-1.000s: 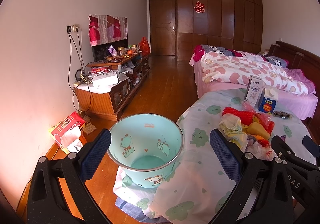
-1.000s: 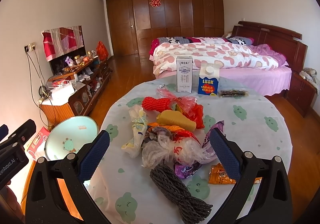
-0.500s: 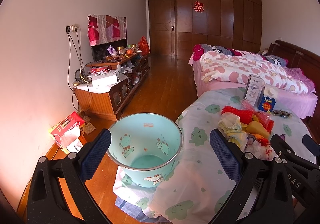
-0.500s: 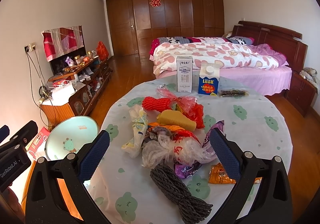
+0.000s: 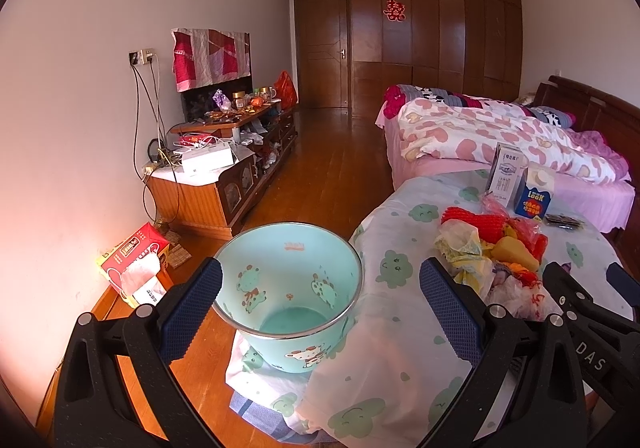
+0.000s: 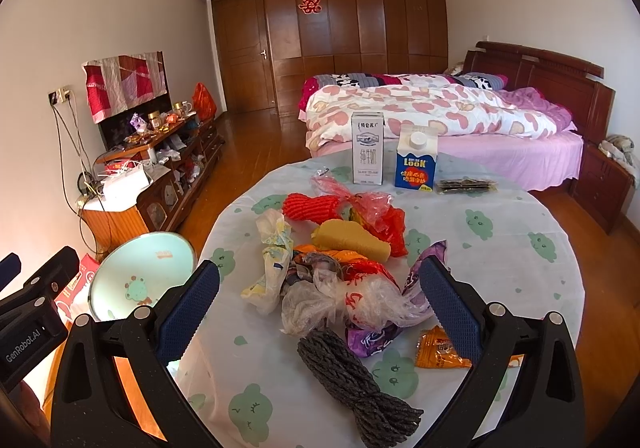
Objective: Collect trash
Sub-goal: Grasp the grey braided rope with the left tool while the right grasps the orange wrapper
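Note:
A pile of trash (image 6: 340, 260) lies on the round table (image 6: 500, 248): crumpled plastic bags, a red net bundle (image 6: 308, 206), a yellow sponge-like lump (image 6: 352, 242), a grey rope coil (image 6: 352, 380) and an orange wrapper (image 6: 438, 348). My right gripper (image 6: 320, 312) hangs open just before the pile, holding nothing. A mint-green bin (image 5: 288, 288) with cartoon animals stands on the floor at the table's left edge. My left gripper (image 5: 320, 312) is open above the bin, empty. The pile (image 5: 492, 252) also shows in the left wrist view.
A white milk carton (image 6: 367, 152), a blue LOOK carton (image 6: 416, 164) and a dark packet (image 6: 466, 186) stand at the table's far side. A bed (image 6: 440, 120) lies beyond. A cluttered low cabinet (image 5: 224, 172) lines the left wall, with a red tissue box (image 5: 134, 264) on the floor.
Both grippers stay open and almost still; the left wrist view has shifted only slightly.

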Available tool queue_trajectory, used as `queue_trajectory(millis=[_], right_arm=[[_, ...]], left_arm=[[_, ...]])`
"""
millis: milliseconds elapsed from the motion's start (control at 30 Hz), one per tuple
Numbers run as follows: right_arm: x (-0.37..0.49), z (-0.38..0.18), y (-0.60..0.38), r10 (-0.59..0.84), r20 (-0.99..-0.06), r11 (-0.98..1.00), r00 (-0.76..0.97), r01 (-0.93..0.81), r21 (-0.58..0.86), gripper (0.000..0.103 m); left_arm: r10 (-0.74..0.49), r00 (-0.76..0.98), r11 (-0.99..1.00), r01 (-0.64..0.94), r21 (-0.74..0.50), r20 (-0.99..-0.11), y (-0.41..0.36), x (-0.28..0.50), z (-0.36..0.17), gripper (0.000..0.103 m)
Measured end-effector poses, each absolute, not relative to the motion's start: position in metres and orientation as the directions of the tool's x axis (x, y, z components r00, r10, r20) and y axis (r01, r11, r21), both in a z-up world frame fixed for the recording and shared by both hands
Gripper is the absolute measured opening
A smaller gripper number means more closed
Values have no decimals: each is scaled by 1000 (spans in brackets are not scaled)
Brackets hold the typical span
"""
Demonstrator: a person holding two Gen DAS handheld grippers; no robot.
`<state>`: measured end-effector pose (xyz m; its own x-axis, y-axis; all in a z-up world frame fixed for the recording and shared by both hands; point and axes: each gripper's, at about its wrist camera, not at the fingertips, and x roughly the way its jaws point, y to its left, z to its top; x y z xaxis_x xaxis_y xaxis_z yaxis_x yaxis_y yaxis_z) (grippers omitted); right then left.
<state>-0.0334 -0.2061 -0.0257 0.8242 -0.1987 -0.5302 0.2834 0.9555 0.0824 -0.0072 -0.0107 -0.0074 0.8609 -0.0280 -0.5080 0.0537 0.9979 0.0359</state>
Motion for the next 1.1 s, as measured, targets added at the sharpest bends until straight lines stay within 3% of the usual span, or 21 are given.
queue_trajectory(millis=[267,667,767,967,1100], right_arm=[[-35,-34,-239,-206,-551,956,809,286,62,98],[-56,-55,-348,-185,-668,966,721,259,12,98],[-51,-61,-358,-136,-711,981,690,195,1,98],[-61,-91,-364,-148,-789,987,596,45,-151,97],[-69,-110,-392,-76,-819,997,569,46,-61,97]], left_arm=[[-33,851,997,68,48,-523,-15,-3,-15,97],[-217,743,966,259,-27,-633,-55,-1,-61,97],[-293,686,940,335,-68,-666,-71,-2,-75,96],[-376,599,890,447,-94,-707,-111,-8,-88,96],[-398,562,866,492,-94,-725,-137,-13,-89,95]])
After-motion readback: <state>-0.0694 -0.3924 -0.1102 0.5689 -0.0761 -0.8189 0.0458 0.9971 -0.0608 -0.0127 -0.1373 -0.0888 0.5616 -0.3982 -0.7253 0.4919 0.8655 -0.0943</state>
